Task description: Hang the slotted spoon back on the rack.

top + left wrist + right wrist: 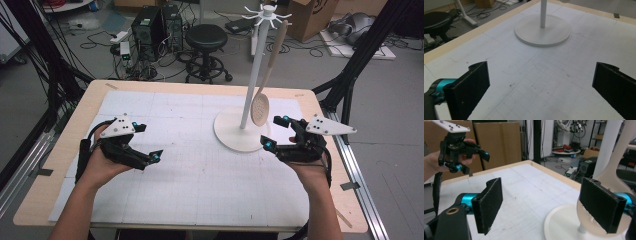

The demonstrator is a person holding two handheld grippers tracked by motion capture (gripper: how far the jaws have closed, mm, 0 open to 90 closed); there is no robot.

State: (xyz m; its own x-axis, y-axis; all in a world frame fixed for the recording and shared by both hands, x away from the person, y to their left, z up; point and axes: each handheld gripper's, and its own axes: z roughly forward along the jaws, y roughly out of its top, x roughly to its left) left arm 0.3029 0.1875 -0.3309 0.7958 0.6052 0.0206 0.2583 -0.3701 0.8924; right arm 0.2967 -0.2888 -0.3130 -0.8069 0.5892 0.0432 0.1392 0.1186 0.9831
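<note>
A white hook stand (pixel 250 85) rises from a round base (pixel 231 134) on the table's right half. From one of its top hooks hangs a wooden slotted spoon (pixel 260 109), its bowl low beside the pole. My right gripper (pixel 275 132) is open just right of the bowl, with nothing between its pads. In the right gripper view the right gripper (pixel 541 192) has its right jaw in front of the spoon (pixel 616 180). My left gripper (pixel 150 141) hovers open over the mat at the left. In the left gripper view the left gripper (pixel 540 72) faces the base (pixel 542 32).
A white gridded mat (pixel 200 170) covers the wooden table (pixel 95 95). Behind the table are a black stool (pixel 206 37), computer towers (pixel 150 25), cables and a cardboard box (pixel 310 15). Black frame legs (pixel 350 75) stand at both sides.
</note>
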